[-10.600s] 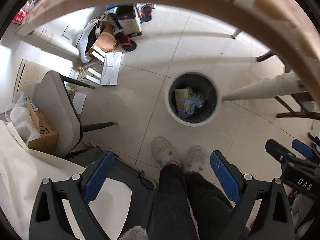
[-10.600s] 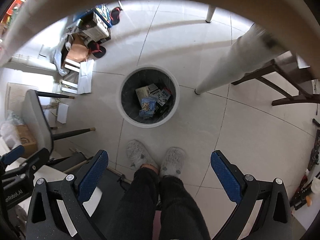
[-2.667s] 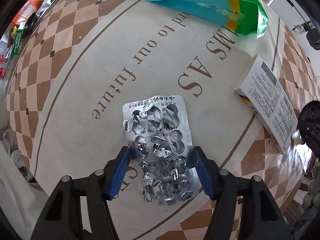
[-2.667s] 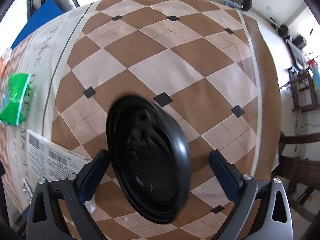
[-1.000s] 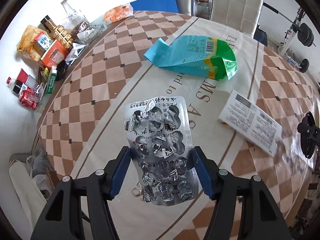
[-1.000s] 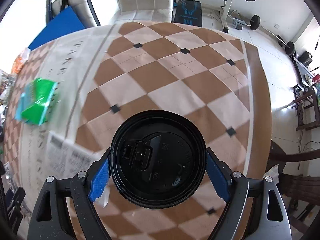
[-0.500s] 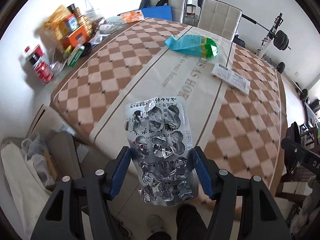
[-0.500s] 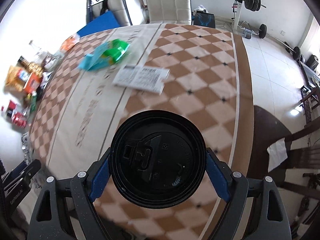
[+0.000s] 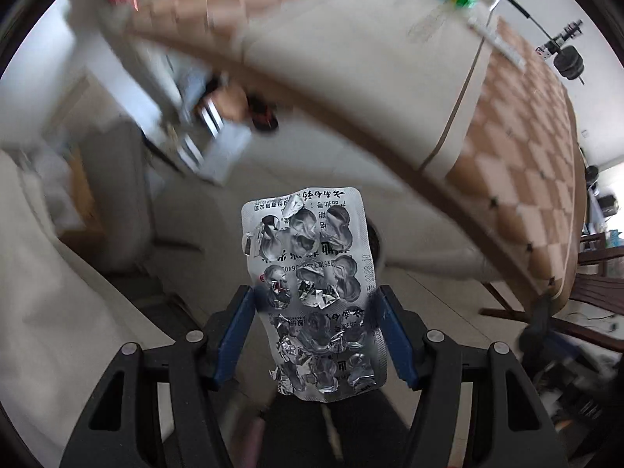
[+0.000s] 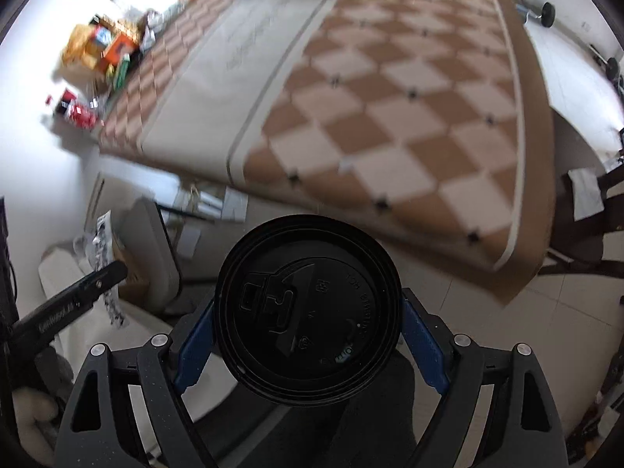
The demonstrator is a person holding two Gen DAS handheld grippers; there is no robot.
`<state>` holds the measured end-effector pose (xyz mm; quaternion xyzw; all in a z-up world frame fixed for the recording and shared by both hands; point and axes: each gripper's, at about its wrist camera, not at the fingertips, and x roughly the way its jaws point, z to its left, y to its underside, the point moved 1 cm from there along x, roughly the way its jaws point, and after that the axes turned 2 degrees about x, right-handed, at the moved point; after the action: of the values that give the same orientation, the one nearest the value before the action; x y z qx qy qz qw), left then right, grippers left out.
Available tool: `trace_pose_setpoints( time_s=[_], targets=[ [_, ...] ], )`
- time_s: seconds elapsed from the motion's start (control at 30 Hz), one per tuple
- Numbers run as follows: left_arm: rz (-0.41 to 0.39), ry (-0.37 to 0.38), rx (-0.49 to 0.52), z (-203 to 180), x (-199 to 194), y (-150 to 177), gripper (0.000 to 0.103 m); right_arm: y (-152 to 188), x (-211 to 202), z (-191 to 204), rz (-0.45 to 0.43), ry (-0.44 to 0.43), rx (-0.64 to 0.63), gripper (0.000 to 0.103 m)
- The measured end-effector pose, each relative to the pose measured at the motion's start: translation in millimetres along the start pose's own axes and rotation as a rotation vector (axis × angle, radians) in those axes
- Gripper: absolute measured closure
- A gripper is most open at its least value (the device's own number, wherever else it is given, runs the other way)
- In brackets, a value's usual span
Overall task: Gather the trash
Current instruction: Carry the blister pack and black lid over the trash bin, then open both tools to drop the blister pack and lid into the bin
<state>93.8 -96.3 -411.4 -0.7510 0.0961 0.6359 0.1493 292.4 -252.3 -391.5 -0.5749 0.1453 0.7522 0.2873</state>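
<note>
My left gripper (image 9: pixel 318 335) is clamped on the empty blister pack (image 9: pixel 314 292), long axis pointing forward; my right gripper (image 10: pixel 308 335) grips the black cup lid (image 10: pixel 308 312) face-on. Both have swung off the surface (image 10: pixel 390 117) toward the floor since half a second ago.

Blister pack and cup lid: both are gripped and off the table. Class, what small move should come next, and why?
Probably lower both toward the floor-level bin. The left gripper is clamped on the empty blister pack, the right gripper on the black cup lid, and both cameras already look past the table edge.

A home: checkered dining table (image 10: pixel 390 117), padded chair (image 10: pixel 150 249), weights (image 9: pixel 569 64)
</note>
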Motion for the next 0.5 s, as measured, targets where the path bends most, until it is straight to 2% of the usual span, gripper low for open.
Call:
trace_pose_setpoints(
  time_s=[0.13, 0.3, 0.5],
  targets=[
    [0.107, 0.080, -0.049, 3, 75, 4, 0.043, 30, 64, -14, 0.077, -0.001, 0.002, 0.015],
    [0.235, 0.214, -0.130, 3, 195, -7, 0.043, 51, 162, -46, 0.130, 0.032, 0.016, 0.015],
    [0.318, 0.260, -0.125, -9, 307, -38, 0.043, 51, 278, -85, 0.166, 0.073, 0.031, 0.015]
  ],
)
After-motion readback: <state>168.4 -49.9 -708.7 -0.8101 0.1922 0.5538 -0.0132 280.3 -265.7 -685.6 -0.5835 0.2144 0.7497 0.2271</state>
